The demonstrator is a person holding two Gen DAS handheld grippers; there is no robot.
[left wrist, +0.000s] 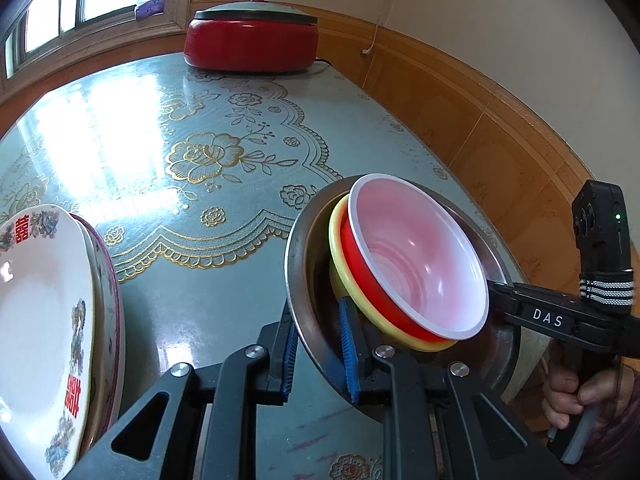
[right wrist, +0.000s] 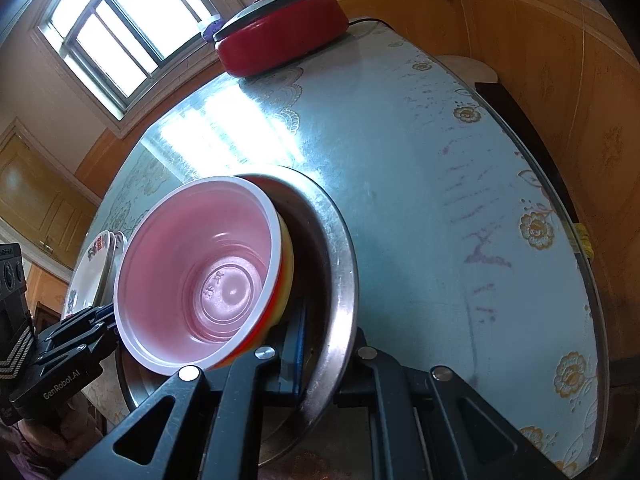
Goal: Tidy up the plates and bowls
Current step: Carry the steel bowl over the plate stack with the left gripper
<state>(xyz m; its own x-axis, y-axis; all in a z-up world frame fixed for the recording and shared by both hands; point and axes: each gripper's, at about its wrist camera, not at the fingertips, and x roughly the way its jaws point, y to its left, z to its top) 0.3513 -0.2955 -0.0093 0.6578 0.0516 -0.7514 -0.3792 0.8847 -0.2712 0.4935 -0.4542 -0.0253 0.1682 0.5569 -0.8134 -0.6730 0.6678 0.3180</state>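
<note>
A kitchen corner with a bright window, wood-panelled walls and a tabletop (left wrist: 224,296) covered in a glossy blue cloth with gold flowers. At the far edge sits a red electric pot (left wrist: 251,42) with a grey lid.

At far left, in the left wrist view, a stack of white patterned plates (left wrist: 44,320) lies on the tabletop, cut off by the frame edge, so their number is unclear.

Right of centre, a steel basin (left wrist: 304,292) is tilted up. Nested inside it are a yellow bowl (left wrist: 338,236) and, inside that, a red bowl (left wrist: 416,260) with a pale pink interior. The left tool (left wrist: 320,344) pinches the basin's near rim between its blue-padded fingers. From the right, the right tool (right wrist: 316,344) pinches the opposite rim in the same way.

The basin looks stiff, light and slippery. The two plastic bowls sit loose and would likely slide if it tips further. The rim seems the only sensible place to hold. The china plates look heavy and breakable.

Whether the basin's underside touches the tabletop cannot be made out. Most of the yellow bowl is hidden.
</note>
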